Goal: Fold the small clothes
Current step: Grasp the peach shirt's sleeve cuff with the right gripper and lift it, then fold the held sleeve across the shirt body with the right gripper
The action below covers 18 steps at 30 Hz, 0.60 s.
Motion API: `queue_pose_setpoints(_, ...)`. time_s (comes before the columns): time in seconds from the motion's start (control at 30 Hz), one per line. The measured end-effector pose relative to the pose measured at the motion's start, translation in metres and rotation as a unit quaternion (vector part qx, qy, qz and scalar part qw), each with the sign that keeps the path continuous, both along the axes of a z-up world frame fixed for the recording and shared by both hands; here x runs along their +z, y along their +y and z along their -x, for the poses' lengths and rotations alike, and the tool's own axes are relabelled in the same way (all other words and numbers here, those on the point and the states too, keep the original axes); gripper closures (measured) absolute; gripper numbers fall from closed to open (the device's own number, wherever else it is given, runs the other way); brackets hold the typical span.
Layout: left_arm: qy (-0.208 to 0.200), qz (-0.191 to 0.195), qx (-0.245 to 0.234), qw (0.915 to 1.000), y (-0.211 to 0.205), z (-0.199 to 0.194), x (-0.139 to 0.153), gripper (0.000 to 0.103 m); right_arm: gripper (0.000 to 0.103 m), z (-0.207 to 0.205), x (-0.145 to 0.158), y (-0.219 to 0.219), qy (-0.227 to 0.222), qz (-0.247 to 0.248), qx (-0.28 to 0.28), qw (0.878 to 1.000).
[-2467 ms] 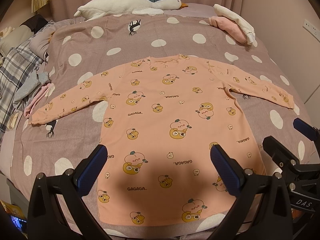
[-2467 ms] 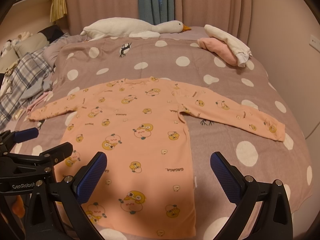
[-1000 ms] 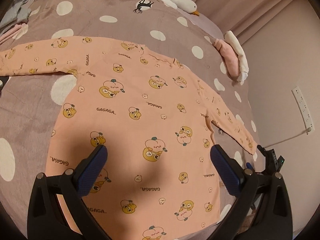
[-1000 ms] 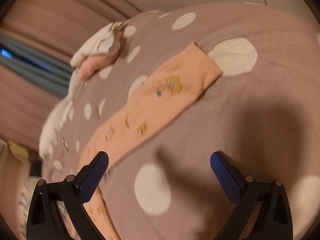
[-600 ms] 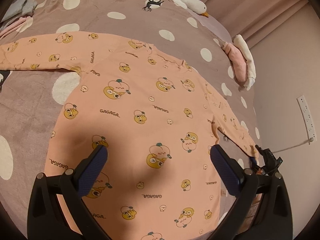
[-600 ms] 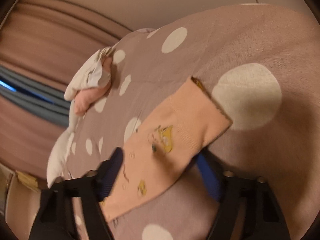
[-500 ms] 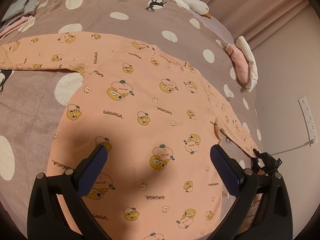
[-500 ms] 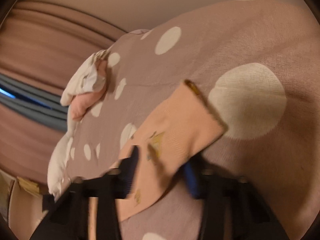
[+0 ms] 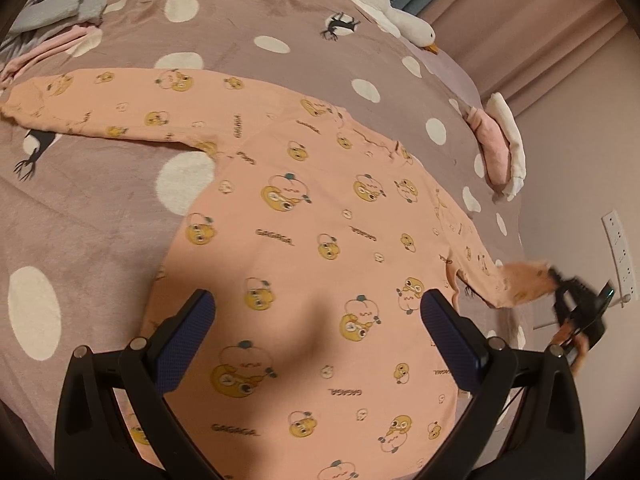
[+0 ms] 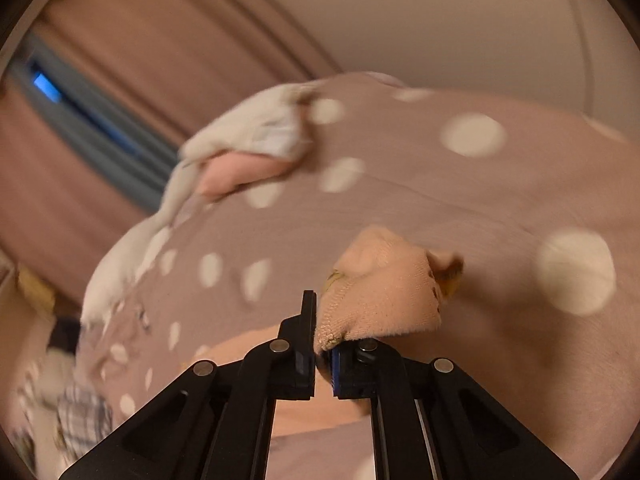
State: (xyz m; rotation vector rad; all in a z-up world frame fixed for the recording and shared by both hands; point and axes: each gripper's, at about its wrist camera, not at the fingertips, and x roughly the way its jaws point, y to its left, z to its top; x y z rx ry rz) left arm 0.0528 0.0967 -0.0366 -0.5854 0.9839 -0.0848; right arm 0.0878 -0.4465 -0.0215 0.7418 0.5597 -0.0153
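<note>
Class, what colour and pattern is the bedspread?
Mauve bedspread with white dots; clearest in the left wrist view.

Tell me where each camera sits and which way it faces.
Left wrist: on the left gripper, angled down at the peach shirt on the spotted bedspread; its open fingers show.
Right wrist: on the right gripper, facing along the bed toward the curtains; shut on the sleeve cuff.
Shared: sleeve cuff, bedspread, pink-and-white bundle.

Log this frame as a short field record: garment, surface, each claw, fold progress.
garment: peach long-sleeved top, spread flat, printed side up
surface: polka-dot bedspread
left claw: open, above the top's body, holding nothing
right claw: shut on sleeve cuff, cuff raised off the bed
fold progress: no fold laid yet
</note>
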Motion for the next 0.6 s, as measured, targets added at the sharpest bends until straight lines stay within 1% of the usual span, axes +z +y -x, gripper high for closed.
queue_pose_setpoints(0.1, -0.003, 0.002, 0.013, 0.9999, 0.014, 0.008, 0.001, 0.0, 0.096, -0.016, 0.038, 0.04, -0.014, 0.034, 0.04, 0.999)
queue_pose_setpoints(0.2, -0.005, -0.004, 0.025, 0.9997, 0.029, 0.018, 0.002, 0.0, 0.096, -0.034, 0.068, 0.087, -0.025, 0.075, 0.076, 0.994)
queue_pose_setpoints(0.33, -0.01, -0.012, 0.041, 0.999, 0.048, 0.029, 0.004, 0.0, 0.096, -0.047, 0.09, 0.153, -0.037, 0.132, 0.124, 0.983)
queue_pose_setpoints(0.37, -0.012, -0.013, 0.046, 0.9988, 0.053, 0.032, 0.003, 0.0, 0.096, -0.05, 0.092, 0.17, -0.039, 0.148, 0.137, 0.979)
queue_pose_setpoints(0.4, -0.013, -0.013, 0.049, 0.9986, 0.057, 0.034, 0.003, 0.0, 0.096, -0.053, 0.095, 0.196, -0.042, 0.172, 0.155, 0.972)
queue_pose_setpoints(0.43, -0.013, -0.013, 0.052, 0.9985, 0.061, 0.036, 0.003, 0.0, 0.096, -0.055, 0.096, 0.208, -0.043, 0.184, 0.164, 0.968)
queue_pose_setpoints(0.47, -0.013, -0.013, 0.055, 0.9983, 0.065, 0.038, 0.002, 0.0, 0.096, -0.056, 0.096, 0.234, -0.045, 0.209, 0.181, 0.96)
queue_pose_setpoints(0.53, -0.013, -0.013, 0.061, 0.998, 0.072, 0.041, 0.001, 0.0, 0.096, -0.058, 0.091, 0.265, -0.044, 0.239, 0.204, 0.948)
queue_pose_setpoints(0.6, -0.011, -0.01, 0.067, 0.9976, 0.08, 0.042, -0.001, 0.0, 0.096, -0.058, 0.078, 0.304, -0.038, 0.275, 0.233, 0.932)
